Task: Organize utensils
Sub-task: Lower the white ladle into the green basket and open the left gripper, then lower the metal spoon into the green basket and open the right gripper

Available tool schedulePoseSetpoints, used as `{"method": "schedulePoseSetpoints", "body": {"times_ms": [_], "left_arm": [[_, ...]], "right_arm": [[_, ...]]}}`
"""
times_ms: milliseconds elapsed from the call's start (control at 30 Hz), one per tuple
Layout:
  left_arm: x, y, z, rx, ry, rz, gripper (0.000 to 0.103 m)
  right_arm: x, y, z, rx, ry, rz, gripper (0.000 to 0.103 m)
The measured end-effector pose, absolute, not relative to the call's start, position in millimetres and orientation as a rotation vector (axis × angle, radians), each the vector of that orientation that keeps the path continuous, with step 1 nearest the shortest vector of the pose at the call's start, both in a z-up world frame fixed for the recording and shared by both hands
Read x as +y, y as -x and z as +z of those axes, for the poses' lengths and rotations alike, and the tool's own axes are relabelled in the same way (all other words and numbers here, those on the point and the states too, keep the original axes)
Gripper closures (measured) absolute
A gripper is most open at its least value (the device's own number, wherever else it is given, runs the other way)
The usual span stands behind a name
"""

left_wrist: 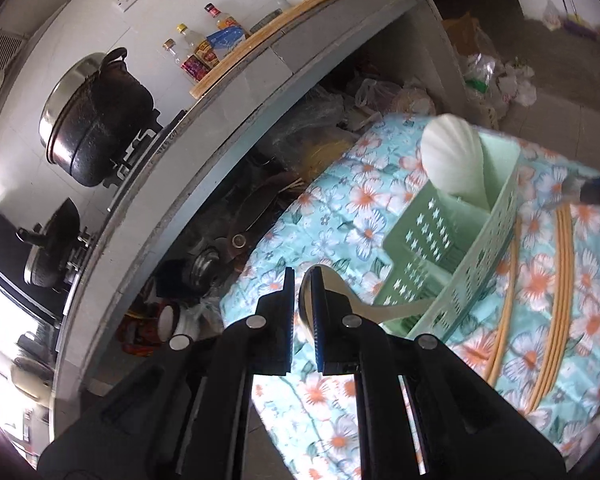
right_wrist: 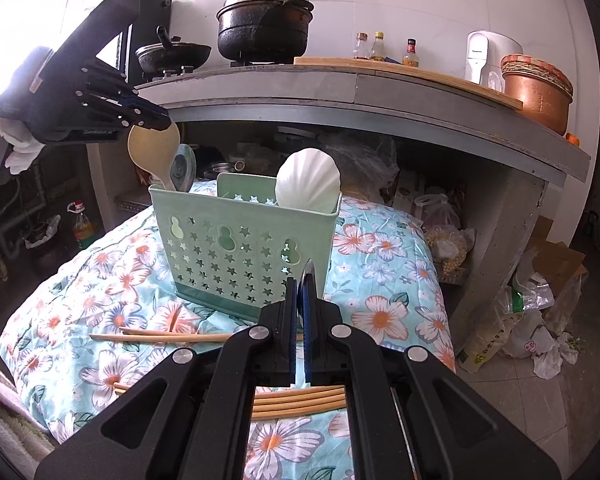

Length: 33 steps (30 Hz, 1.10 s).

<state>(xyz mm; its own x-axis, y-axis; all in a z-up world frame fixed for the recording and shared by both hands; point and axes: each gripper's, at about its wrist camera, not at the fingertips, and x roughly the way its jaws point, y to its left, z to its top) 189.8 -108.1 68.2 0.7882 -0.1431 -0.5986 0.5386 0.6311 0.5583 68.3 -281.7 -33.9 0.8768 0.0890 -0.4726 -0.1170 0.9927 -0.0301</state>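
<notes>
A green perforated utensil holder (right_wrist: 236, 248) stands on a flowered cloth (right_wrist: 384, 276). A white shell-shaped scoop (right_wrist: 308, 184) stands in its right compartment. My left gripper (right_wrist: 162, 122) is shut on the bowl of a beige spoon (right_wrist: 154, 152), above the holder's left end, and the spoon's handle reaches down into the left compartment. In the left wrist view the spoon (left_wrist: 340, 284) sits between the fingers of the left gripper (left_wrist: 302, 276), beside the holder (left_wrist: 460, 240) and scoop (left_wrist: 452, 156). My right gripper (right_wrist: 300, 276) hangs shut just in front of the holder. Wooden chopsticks (right_wrist: 160, 336) lie loose on the cloth.
More chopsticks (right_wrist: 296, 400) lie under my right gripper. Behind the holder a grey counter (right_wrist: 340, 92) carries a black pot (right_wrist: 264, 24), a pan (right_wrist: 172, 54), bottles (right_wrist: 376, 46) and a copper pot (right_wrist: 536, 92). Clutter fills the space under it. Plastic bags (right_wrist: 532, 320) lie on the floor at right.
</notes>
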Motion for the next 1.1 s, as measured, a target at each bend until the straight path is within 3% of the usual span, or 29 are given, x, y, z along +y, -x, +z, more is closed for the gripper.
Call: {"method": "schedulePoseSetpoints", "body": {"times_ms": [133,267,700,1100], "left_arm": [[-98.1,-196.1,82.5,0.508,-0.591,-0.455,0.068],[-88.6,-194.4,93.1,0.469,-0.465,-0.47,0.058],[-47.8,-173.4,54.0,0.54,-0.193,-0.464,0.049],[-14.9,-147.5,-5.6,0.631,-0.1,-0.451,0.047]], "right_arm": [[-281.0,-69.8,-33.3,0.493,0.056,0.105,0.1],[-282.5,-72.2,-32.3,0.496,0.046,0.101,0.1],[-313.8,-77.0,0.7,0.461,-0.112,0.154,0.1],[-340.0,-80.2,96.1,0.27,-0.234,0.322,0.1]]}}
